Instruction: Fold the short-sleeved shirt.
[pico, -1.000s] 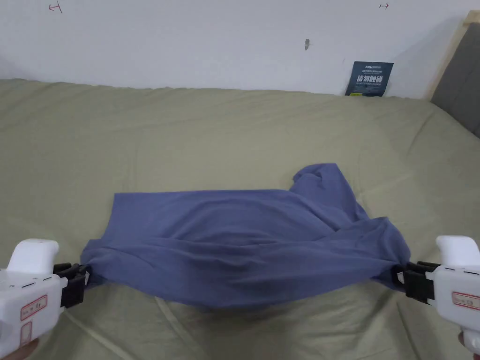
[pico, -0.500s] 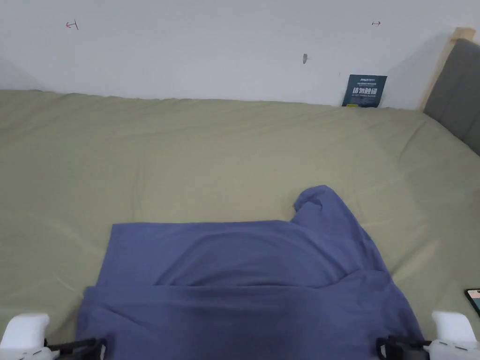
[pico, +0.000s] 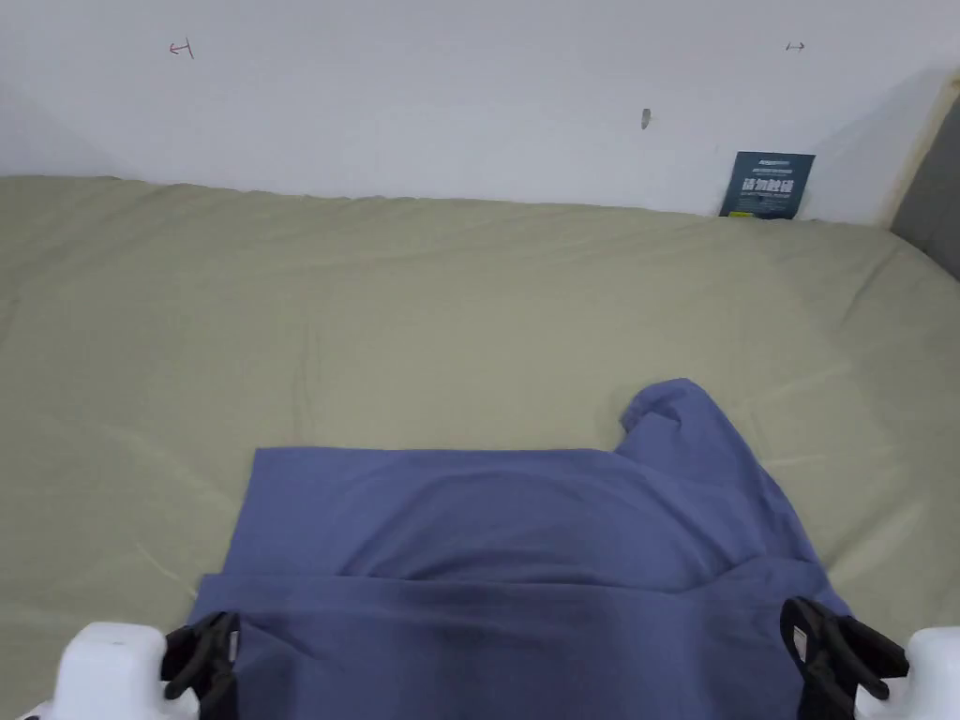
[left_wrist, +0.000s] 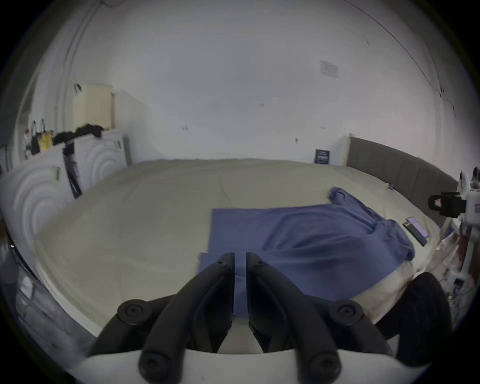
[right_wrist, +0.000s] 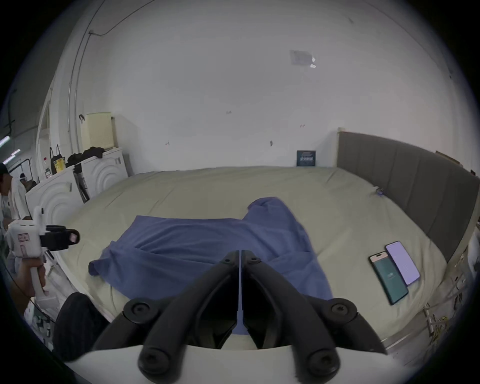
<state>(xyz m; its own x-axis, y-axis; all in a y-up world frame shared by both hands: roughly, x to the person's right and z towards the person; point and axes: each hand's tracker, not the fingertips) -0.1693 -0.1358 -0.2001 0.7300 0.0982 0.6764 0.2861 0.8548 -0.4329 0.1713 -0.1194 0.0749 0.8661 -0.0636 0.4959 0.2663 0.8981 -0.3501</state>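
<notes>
On the bed's (pico: 469, 309) near edge: blue shirt (pico: 525, 544), spreading step — left gripper (left_wrist: 240, 259) slightly parted, released; right gripper (right_wrist: 240, 256) pinching hem — next, fold sleeve.

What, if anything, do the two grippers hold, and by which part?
Nothing, it seems. The blue short-sleeved fabric shirt lies on the olive-green bed sheet. Each gripper view shows the other gripper clear of the cloth: left gripper, right gripper.
</notes>
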